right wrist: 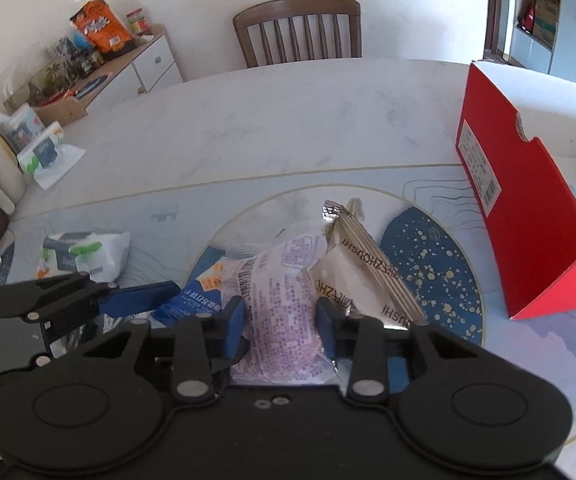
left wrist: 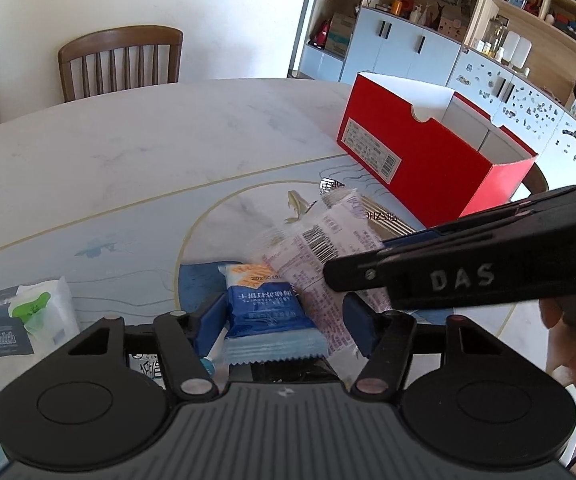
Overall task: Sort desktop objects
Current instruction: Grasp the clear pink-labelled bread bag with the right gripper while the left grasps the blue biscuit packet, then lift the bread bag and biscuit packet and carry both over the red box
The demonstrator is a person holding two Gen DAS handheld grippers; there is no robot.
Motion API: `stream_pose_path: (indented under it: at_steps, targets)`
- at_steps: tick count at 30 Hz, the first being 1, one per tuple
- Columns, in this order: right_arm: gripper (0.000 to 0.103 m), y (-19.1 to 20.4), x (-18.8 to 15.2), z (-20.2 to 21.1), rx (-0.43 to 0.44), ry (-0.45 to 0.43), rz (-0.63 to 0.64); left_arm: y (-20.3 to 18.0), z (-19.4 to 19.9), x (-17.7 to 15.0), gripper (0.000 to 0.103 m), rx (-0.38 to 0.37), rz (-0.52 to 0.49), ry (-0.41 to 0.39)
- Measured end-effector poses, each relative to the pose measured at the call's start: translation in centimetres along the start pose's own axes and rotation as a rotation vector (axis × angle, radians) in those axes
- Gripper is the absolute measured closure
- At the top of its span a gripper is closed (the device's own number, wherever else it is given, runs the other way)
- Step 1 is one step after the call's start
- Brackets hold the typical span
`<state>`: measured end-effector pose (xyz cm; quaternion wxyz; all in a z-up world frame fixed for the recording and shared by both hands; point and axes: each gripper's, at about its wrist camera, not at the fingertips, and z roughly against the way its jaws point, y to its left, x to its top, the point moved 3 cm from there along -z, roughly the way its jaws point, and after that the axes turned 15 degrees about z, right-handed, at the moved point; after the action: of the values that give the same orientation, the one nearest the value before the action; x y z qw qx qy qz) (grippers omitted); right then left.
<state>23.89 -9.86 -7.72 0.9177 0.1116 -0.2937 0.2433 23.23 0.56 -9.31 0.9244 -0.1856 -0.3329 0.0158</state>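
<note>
The snack packets lie heaped near me on the round blue mat (right wrist: 428, 256) of the marble table (left wrist: 128, 132). My right gripper (right wrist: 284, 320) pinches the pale purple-printed packet (right wrist: 284, 300), its blue pads pressed into both sides. My left gripper (left wrist: 284, 320) straddles the blue-and-orange packet (left wrist: 264, 304), jaws partly spread (I cannot tell whether the pads touch it). A beige packet (right wrist: 368, 276) lies just right of the purple one. The red box (left wrist: 428, 148) stands open, far right. A tissue pack (left wrist: 28, 320) lies left.
</note>
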Motion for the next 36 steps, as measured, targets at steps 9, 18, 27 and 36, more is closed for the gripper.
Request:
stream_pose_path:
  at_steps: [9, 18, 27, 36]
  targets:
    - [0.071, -1.5, 0.0, 1.5, -0.001, -0.042, -0.065, 0.0, -0.6, 0.5, 0.039, 0.005, 0.015, 0.018]
    - [0.072, -2.9, 0.0, 2.8, -0.022, -0.078, -0.087, 1.5, -1.5, 0.9, 0.061, -0.017, 0.12, 0.072]
    - [0.072, -3.9, -0.7, 3.9, -0.034, -0.072, -0.111, 0.8, -1.6, 0.9, 0.067, 0.019, 0.085, 0.071]
    - [0.072, -4.5, -1.3, 5.3, -0.045, -0.09, -0.128, 0.5, -0.2, 1.2, 0.068, 0.016, 0.108, 0.038]
